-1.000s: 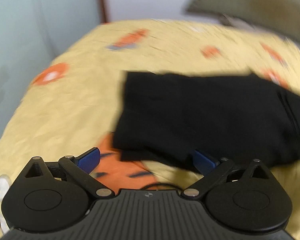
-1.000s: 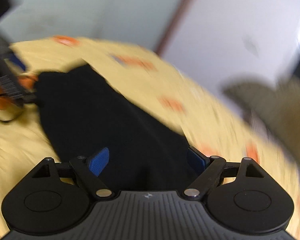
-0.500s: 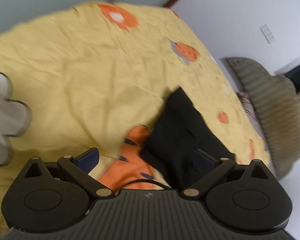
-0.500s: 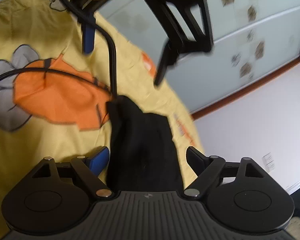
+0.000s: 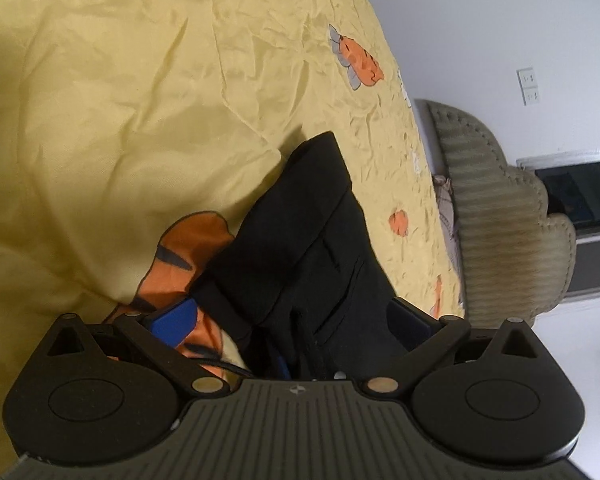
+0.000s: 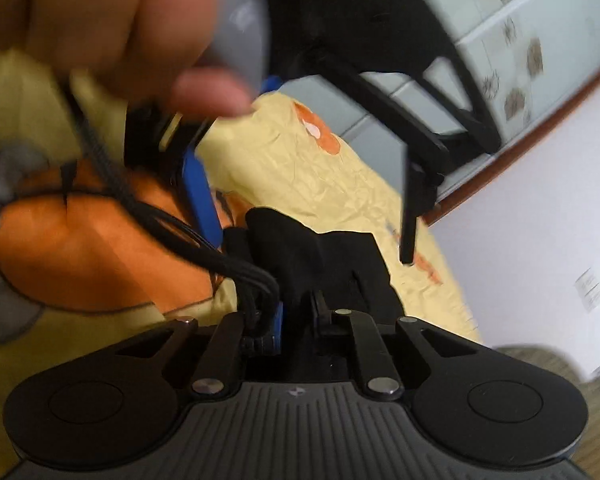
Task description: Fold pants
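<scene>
On the bed (image 5: 140, 120), over a yellow sheet printed with orange cartoon figures, the black pants (image 5: 312, 248) lie folded into a narrow bundle that runs away from the camera toward a padded headboard (image 5: 496, 208).

The left hand-held gripper (image 5: 292, 320) hovers over the near end of the pants with its jaws spread wide; its blue pads sit on either side of the cloth and do not press it, so it is released. In the right wrist view this left hand-held gripper (image 6: 308, 200) hangs above the pants (image 6: 320, 260), blurred, with the person's hand (image 6: 112, 28) wrapped round its handle and a black cable (image 6: 148, 220) trailing down from it across an orange print.

The right hand-held gripper (image 6: 300, 320) has just been closing, and its jaws now stand drawn together, clenched on the near edge of the pants, with black cloth bunched between the pads. Part of the cable lies close beside its left finger; whether it is caught too I cannot tell.
</scene>
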